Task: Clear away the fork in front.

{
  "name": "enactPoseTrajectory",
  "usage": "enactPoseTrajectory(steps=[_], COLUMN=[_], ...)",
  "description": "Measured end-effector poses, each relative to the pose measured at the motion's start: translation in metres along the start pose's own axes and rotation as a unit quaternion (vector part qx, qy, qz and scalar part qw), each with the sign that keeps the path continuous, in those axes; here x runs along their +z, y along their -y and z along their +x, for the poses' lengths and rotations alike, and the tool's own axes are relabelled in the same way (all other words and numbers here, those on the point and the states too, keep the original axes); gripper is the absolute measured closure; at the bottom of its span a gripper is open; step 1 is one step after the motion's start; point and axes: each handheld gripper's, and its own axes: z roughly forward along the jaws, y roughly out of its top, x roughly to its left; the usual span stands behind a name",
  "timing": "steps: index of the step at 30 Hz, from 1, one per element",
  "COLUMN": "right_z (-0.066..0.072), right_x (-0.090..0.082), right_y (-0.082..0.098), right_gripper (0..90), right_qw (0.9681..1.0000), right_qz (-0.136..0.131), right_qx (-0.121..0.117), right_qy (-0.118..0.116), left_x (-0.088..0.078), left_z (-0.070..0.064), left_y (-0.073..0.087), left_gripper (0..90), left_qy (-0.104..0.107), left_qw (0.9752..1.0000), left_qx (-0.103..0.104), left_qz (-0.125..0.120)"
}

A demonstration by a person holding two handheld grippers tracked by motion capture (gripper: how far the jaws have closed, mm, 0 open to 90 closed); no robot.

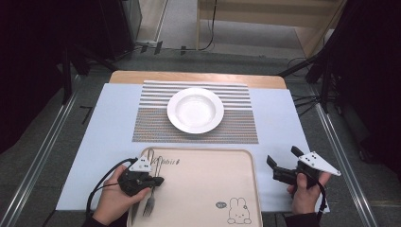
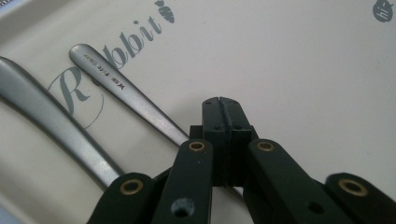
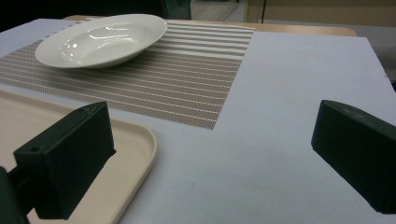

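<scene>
Pale blue cloth (image 1: 283,109) over a wooden table, looked down on from above. Carried a striped placemat (image 1: 151,127) with a white plate (image 1: 195,109) on it, and nearer, a beige tray (image 1: 208,184) printed with a rabbit. Lay along the tray's left side: a fork (image 1: 149,205), tines toward the person, its middle hidden beneath the left gripper (image 1: 161,180). Peeked out beyond that gripper as two slim handle ends, too small to tell apart. Hovered right of the tray, above bare cloth: the right gripper (image 1: 283,156), jaws spread wide with nothing between.

Along the left gripper (image 2: 219,107): pressed fully together, pad against pad, only a thin seam left. Ran slantwise beneath them: an engraved handle (image 2: 121,91), lettering too fine to read, covered from there on by the black linkage. Could not tell whether pinched or merely lying underneath. Lay just beside it, cut off at the frame edge: a broader handle (image 2: 51,121), its head unseen.

Along the right gripper (image 3: 210,158): stood far apart, empty, cloth (image 3: 280,93) visible between. Caught the tray's corner (image 3: 140,140) at lower left, plate (image 3: 102,39) and placemat (image 3: 187,88) beyond.
</scene>
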Motion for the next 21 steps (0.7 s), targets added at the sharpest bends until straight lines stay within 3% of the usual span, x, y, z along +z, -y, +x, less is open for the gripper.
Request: enactPoseTrajectory(steps=[4,7,11,15,18,21], right_z=[0.0,0.0,0.0,-0.001,0.0,0.0], right_x=[0.0,0.0,0.0,0.0,0.0,0.0], right_y=[0.0,0.0,0.0,0.0,-0.001,-0.001], right_gripper=[0.0,0.0,0.0,0.0,0.0,0.0], right_qw=[1.0,1.0,1.0,1.0,1.0,1.0], right_qz=[-0.001,-0.001,-0.001,-0.002,-0.002,-0.002], right_qx=[-0.001,-0.001,0.0,-0.002,-0.002,-0.002], right_qy=[0.0,0.0,0.0,0.0,0.0,0.0], left_x=[-0.001,-0.005,-0.011,-0.018,-0.024,-0.03], left_z=[0.0,0.001,0.003,0.006,0.008,0.012], left_y=[0.0,-0.001,-0.002,-0.001,0.0,0.001], left_gripper=[88.5,78.6,55.4,30.5,12.2,7.9], left_qy=[-0.004,0.0,-0.009,-0.006,-0.018,-0.01], left_qw=[0.9998,0.999,0.9968,0.993,0.9897,0.9856], left_qx=[-0.003,-0.012,-0.032,-0.049,-0.061,-0.07], left_qz=[-0.018,-0.043,-0.072,-0.107,-0.129,-0.153])
